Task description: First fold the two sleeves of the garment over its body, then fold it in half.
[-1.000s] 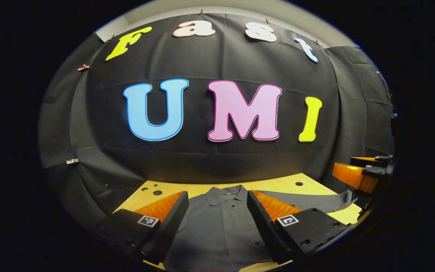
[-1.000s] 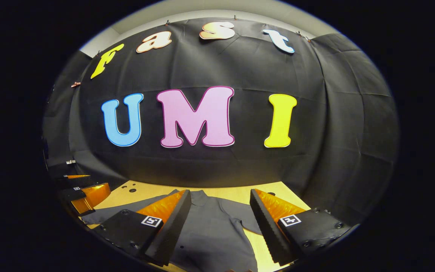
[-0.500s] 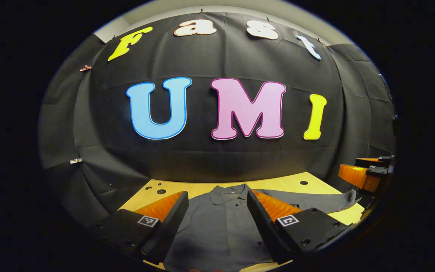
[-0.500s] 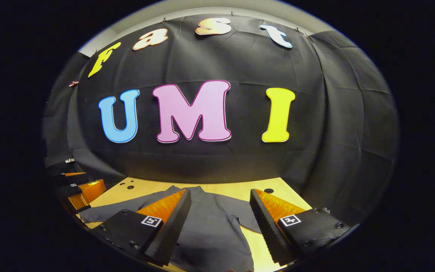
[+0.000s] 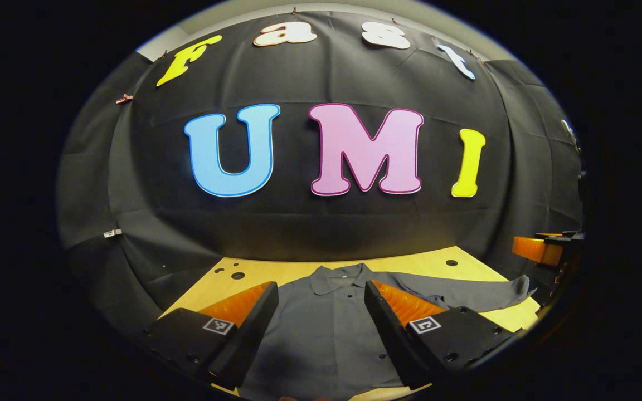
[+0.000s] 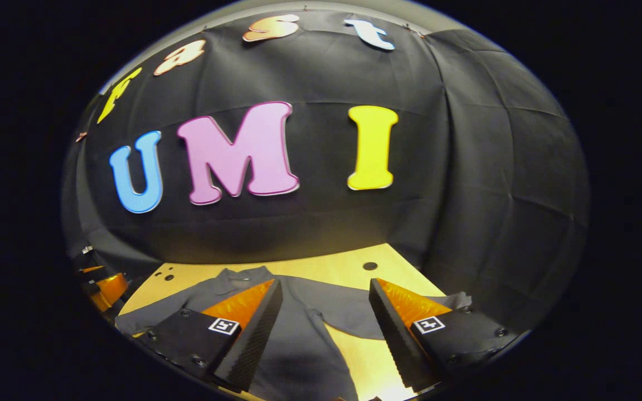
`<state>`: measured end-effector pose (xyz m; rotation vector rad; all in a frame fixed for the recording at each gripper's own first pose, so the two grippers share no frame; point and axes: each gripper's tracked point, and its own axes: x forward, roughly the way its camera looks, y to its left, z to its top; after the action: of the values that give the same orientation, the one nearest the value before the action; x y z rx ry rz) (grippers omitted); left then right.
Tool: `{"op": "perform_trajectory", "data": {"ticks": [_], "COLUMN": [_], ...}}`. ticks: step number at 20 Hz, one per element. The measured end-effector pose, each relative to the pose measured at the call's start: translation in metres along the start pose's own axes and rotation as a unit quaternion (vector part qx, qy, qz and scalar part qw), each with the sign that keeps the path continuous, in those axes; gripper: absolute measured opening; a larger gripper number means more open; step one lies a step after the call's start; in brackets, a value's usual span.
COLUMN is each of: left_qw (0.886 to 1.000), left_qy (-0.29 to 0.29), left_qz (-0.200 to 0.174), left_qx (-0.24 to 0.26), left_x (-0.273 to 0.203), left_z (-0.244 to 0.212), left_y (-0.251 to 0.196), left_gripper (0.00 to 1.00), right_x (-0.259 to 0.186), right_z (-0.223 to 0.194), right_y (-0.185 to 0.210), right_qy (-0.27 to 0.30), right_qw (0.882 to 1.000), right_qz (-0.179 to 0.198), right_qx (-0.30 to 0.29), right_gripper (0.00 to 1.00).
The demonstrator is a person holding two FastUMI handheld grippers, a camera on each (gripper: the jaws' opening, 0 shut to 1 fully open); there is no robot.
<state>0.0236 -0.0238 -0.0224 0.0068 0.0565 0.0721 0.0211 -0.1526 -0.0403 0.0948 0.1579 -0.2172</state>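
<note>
Both tools, left tool (image 5: 321, 312) and right tool (image 6: 325, 312), hover with fingers apart over our shirt (image 5: 321, 328), flat on the desk (image 5: 410, 267); its right sleeve (image 6: 349, 312) stretches rightward, nearest our right tool.

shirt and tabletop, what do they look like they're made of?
Shirt: looks like a woven fabric, dark grey and matte. It lies limp with soft creases, and its collar and small buttons suit a light cotton or blend; the fibre itself can't be told.
Tabletop: looks like light wood or plywood, smooth with a low sheen. Its tone is pale yellow and it has round drilled holes.
</note>
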Motion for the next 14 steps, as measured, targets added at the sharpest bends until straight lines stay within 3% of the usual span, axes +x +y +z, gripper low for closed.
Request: {"op": "perform_trajectory", "data": {"ticks": [5, 14], "left_qw": [0.999, 0.996], "left_qy": [0.026, 0.047], "left_qz": [0.021, 0.074], "left_qx": [-0.003, -0.006], "left_x": [0.005, -0.001], "left_z": [-0.019, -0.035], "left_y": [-0.005, -0.025], "left_gripper": [0.98, 0.98], "right_x": [0.027, 0.068], "right_z": [-0.014, -0.070], "right_y": [-0.071, -0.202], "right_qy": [0.036, 0.119], "right_qw": [0.996, 0.979], "right_qz": [-0.060, -0.149], "right_qx": [0.058, 0.073], "right_gripper": [0.99, 0.99]}}
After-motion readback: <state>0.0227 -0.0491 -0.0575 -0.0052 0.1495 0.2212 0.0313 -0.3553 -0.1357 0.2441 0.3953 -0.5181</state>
